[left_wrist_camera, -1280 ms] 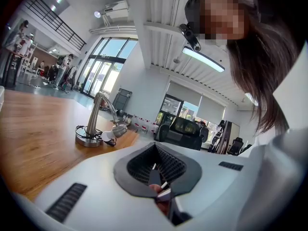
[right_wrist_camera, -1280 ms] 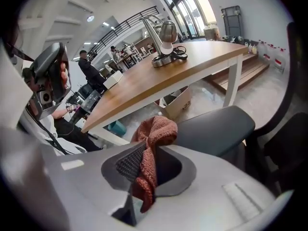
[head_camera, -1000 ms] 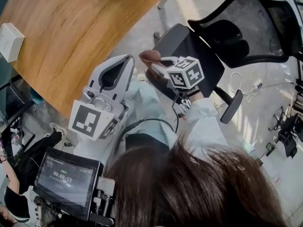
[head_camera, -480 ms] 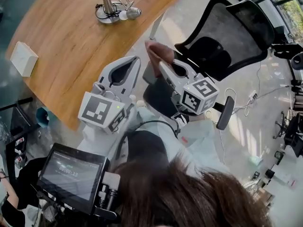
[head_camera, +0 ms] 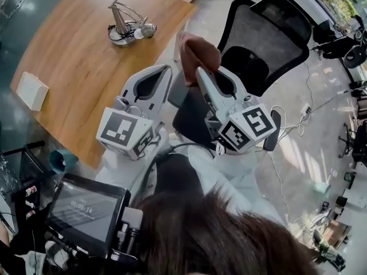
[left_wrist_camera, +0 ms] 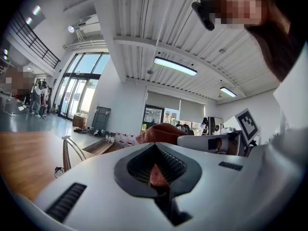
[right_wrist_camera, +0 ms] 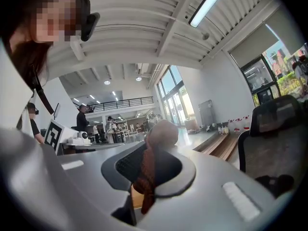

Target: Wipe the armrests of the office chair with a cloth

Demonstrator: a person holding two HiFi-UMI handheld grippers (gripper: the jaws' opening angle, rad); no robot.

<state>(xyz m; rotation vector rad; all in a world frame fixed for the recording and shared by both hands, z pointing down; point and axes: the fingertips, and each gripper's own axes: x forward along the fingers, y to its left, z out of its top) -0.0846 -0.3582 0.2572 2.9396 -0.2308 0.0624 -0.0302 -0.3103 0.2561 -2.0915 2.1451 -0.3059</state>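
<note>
A reddish-brown cloth (head_camera: 199,51) is bunched at the tip of my right gripper (head_camera: 202,72), which is shut on it; in the right gripper view the cloth (right_wrist_camera: 154,143) sticks up from between the jaws of the right gripper (right_wrist_camera: 150,165). The black mesh office chair (head_camera: 269,33) stands just beyond, its right armrest (head_camera: 272,129) beside the marker cube. The cloth is held above the seat (head_camera: 189,116), touching nothing. My left gripper (head_camera: 166,69) is beside it, jaws together with nothing seen gripped. In the left gripper view, the cloth (left_wrist_camera: 161,130) shows past the left gripper (left_wrist_camera: 155,148).
A wooden table (head_camera: 69,62) lies to the left, with a metal stand (head_camera: 127,24) and a white box (head_camera: 31,90) on it. A screen (head_camera: 86,208) sits at the lower left. Cables (head_camera: 309,110) run over the floor right of the chair.
My right gripper has swung from pointing left to pointing forward, carrying the cloth up toward the chair back. The left gripper stayed alongside. The head view has shifted and shows more of the table.
</note>
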